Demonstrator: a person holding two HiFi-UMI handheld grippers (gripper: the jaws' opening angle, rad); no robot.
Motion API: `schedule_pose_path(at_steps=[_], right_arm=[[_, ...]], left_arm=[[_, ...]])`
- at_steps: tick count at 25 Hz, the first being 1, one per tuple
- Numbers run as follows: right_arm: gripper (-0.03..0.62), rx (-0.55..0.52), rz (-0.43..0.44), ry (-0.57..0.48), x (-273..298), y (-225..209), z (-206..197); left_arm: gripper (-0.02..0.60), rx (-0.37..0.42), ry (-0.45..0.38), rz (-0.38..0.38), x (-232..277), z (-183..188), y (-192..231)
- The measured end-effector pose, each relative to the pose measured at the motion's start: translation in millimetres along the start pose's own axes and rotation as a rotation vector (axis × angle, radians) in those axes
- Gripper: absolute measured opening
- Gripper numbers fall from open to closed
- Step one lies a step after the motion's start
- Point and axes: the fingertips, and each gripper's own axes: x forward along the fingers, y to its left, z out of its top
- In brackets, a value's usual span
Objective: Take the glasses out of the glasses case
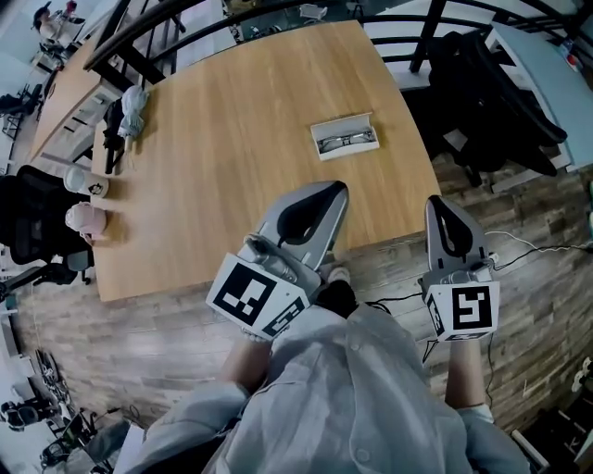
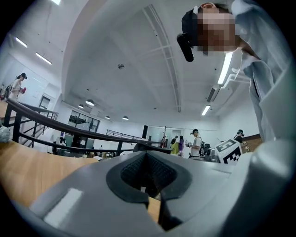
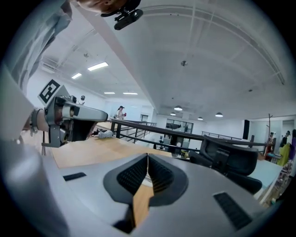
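The white glasses case (image 1: 344, 136) lies open on the far right part of the wooden table (image 1: 222, 167), with dark-framed glasses (image 1: 345, 141) inside it. My left gripper (image 1: 338, 188) hovers over the table's near edge, short of the case, shut with nothing held. My right gripper (image 1: 436, 202) hangs just off the table's right near corner, also shut and empty. In the left gripper view the jaws (image 2: 147, 153) meet at their tips and point up at the ceiling. The right gripper view shows the same closed tips (image 3: 148, 156) above the tabletop (image 3: 92, 150).
A folded grey umbrella (image 1: 132, 109) and two cups (image 1: 85, 182) sit along the table's left edge. A black office chair (image 1: 491, 83) stands right of the table, another (image 1: 28, 222) at the left. A dark railing (image 1: 185, 28) runs behind. Cables (image 1: 528, 248) lie on the floor.
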Motion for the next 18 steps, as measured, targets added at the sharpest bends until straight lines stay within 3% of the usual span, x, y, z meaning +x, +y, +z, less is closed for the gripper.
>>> schedule_pose_path(at_steps=[12, 14, 18], right_arm=[[0.005, -0.184, 0.195, 0.111, 79, 25, -14], [0.041, -0.214, 0.233, 0.132, 91, 29, -19], [0.051, -0.273, 0.307, 0.163, 117, 32, -29]], left_arm=[[0.003, -0.029, -0.014, 0.118, -16, -1, 43], [0.003, -0.038, -0.015, 0.142, -19, -2, 49], [0.003, -0.057, -0.01, 0.18, -24, -8, 57]])
